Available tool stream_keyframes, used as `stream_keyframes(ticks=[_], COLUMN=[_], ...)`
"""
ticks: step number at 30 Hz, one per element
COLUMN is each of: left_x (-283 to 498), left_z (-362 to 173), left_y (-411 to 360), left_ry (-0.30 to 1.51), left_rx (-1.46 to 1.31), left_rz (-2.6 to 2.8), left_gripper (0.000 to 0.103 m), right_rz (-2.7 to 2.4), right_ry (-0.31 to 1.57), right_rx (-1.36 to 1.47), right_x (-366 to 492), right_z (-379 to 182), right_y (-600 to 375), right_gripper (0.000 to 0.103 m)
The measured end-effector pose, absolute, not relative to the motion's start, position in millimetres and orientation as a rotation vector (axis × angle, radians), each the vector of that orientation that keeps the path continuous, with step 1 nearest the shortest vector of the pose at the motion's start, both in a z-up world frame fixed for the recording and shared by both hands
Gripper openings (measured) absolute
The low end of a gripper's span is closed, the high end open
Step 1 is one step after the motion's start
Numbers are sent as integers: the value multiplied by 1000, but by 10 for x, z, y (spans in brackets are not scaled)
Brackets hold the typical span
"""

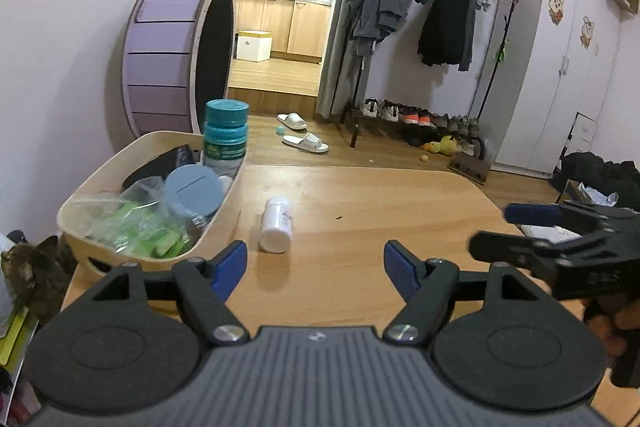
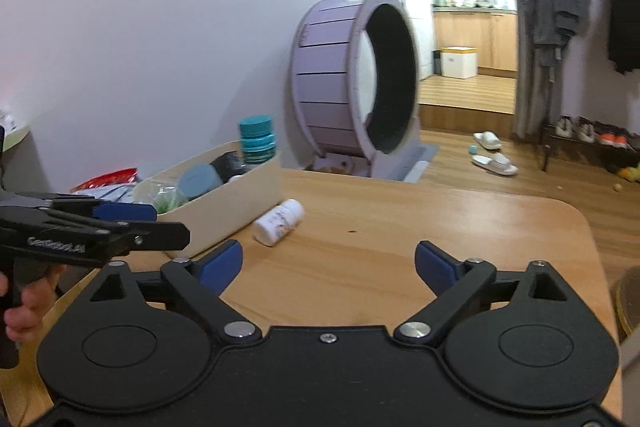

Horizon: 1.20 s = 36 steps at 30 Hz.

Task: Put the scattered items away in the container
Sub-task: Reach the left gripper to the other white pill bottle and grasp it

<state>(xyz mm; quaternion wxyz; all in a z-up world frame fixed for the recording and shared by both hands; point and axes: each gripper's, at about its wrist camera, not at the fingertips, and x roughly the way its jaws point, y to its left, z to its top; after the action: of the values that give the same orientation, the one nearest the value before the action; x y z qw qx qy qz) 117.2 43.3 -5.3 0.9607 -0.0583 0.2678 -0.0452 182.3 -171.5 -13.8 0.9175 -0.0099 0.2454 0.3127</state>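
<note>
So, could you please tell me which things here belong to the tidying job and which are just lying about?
Belongs to the job:
white bottle, lying on the table beside the container
container, already holding the teal-capped bottle

Just lying about:
purple wheel
slippers
clothes rack

Pale walls all round, and a wooden worktop [image 1: 360, 203] up front over warm plank flooring [image 1: 372, 151]. Against the wall stands a big purple cat wheel [image 1: 172, 55]. Through the doorway, a lit kitchen with wooden cabinets [image 1: 280, 23] and a white box [image 1: 254, 45]. White slippers [image 1: 305, 142] lie on the floor, near a black clothes rack [image 1: 440, 7] hung with dark garments, shoes beneath. White wardrobe [image 1: 560, 67] far right.
</note>
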Motion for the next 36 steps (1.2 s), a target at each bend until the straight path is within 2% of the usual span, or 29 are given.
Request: stream_keyframes(ticks=[20, 36], left_x=[2088, 2255], left_z=[-452, -539], left_y=[174, 57], left_ry=[625, 662], left_rx=[52, 154], left_rz=[-53, 20], left_gripper=[71, 70], right_rz=[584, 655], right_ry=[490, 497], right_rx=[100, 103], right_x=[1799, 1737], right_z=[-307, -260], right_y=[-2212, -2275], right_gripper=[101, 101])
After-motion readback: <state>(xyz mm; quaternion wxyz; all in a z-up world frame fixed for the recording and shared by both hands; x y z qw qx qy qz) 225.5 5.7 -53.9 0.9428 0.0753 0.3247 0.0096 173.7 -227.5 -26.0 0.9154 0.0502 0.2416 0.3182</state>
